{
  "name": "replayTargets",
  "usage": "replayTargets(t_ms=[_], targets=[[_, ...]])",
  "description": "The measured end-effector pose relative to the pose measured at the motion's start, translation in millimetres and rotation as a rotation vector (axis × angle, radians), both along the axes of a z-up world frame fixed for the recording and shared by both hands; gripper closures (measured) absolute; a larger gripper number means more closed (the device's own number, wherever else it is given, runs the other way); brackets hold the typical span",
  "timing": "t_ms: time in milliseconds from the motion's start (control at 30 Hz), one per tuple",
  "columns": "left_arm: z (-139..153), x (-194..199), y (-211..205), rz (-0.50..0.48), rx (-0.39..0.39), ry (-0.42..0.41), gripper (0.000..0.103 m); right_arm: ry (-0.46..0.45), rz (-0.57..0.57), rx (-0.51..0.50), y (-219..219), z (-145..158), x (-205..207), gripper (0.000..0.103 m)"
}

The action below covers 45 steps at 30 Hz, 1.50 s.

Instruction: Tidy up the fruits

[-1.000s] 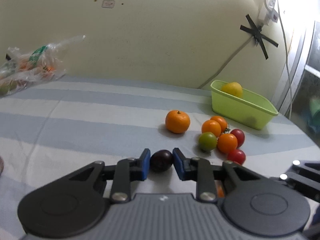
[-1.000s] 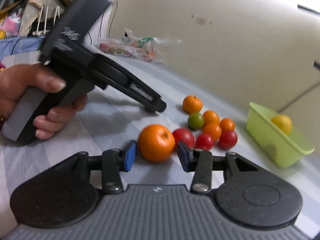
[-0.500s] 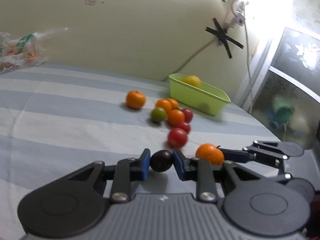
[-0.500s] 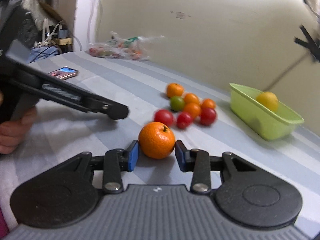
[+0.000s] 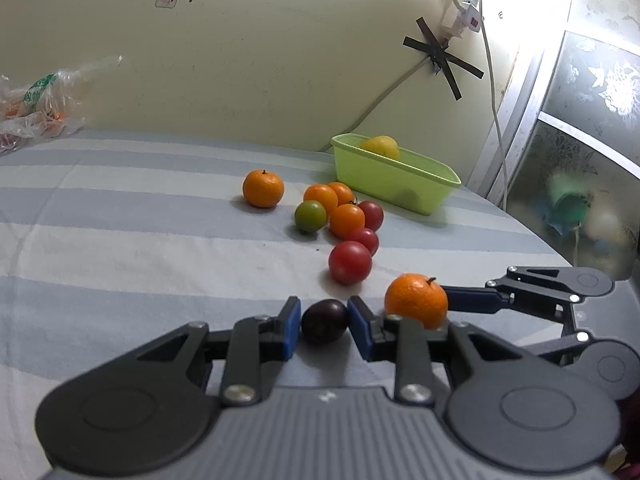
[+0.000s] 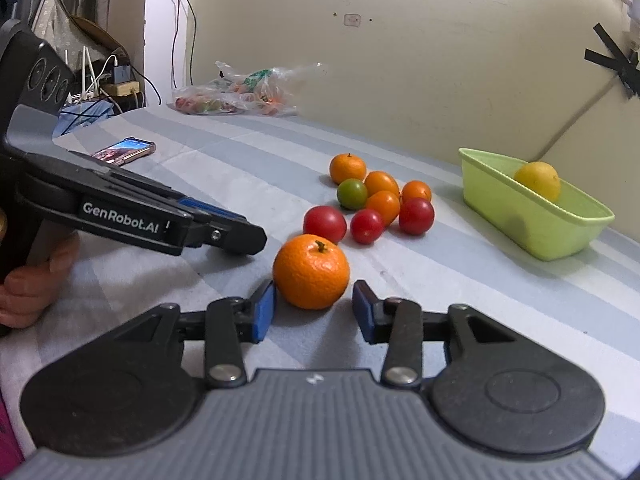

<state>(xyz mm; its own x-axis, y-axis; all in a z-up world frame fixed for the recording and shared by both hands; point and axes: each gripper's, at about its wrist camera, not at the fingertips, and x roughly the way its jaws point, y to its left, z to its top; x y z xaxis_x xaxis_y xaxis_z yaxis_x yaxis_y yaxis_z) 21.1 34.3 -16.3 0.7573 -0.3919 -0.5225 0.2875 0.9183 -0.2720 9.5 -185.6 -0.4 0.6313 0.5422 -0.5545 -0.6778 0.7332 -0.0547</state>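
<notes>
My left gripper (image 5: 324,322) is shut on a dark purple plum (image 5: 324,321), low over the striped cloth. My right gripper (image 6: 314,306) is open around a mandarin (image 6: 311,271) that rests on the cloth; the pads do not touch it. That mandarin also shows in the left wrist view (image 5: 416,300). A cluster of orange, red and green tomatoes (image 5: 340,216) and a second mandarin (image 5: 263,189) lie beyond. A light green basket (image 5: 394,180) at the back right holds a yellow fruit (image 5: 380,147).
A plastic bag of produce (image 6: 240,94) lies at the back by the wall. A phone (image 6: 124,151) lies on the cloth at the left. A taped cable (image 5: 440,56) runs down the wall behind the basket.
The right gripper closed in around the mandarin, then its jaws widened again. The left gripper keeps the plum and has swung to face the fruit cluster and basket.
</notes>
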Motion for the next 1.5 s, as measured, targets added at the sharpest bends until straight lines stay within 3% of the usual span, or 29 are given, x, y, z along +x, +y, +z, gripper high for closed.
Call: replayTargets(t_ms=[1500], targets=[[0.6,-0.6,-0.4,0.002,0.001,-0.003,0.074,-0.001,0.004,0.004,-0.3,0.1,-0.2,0.052]])
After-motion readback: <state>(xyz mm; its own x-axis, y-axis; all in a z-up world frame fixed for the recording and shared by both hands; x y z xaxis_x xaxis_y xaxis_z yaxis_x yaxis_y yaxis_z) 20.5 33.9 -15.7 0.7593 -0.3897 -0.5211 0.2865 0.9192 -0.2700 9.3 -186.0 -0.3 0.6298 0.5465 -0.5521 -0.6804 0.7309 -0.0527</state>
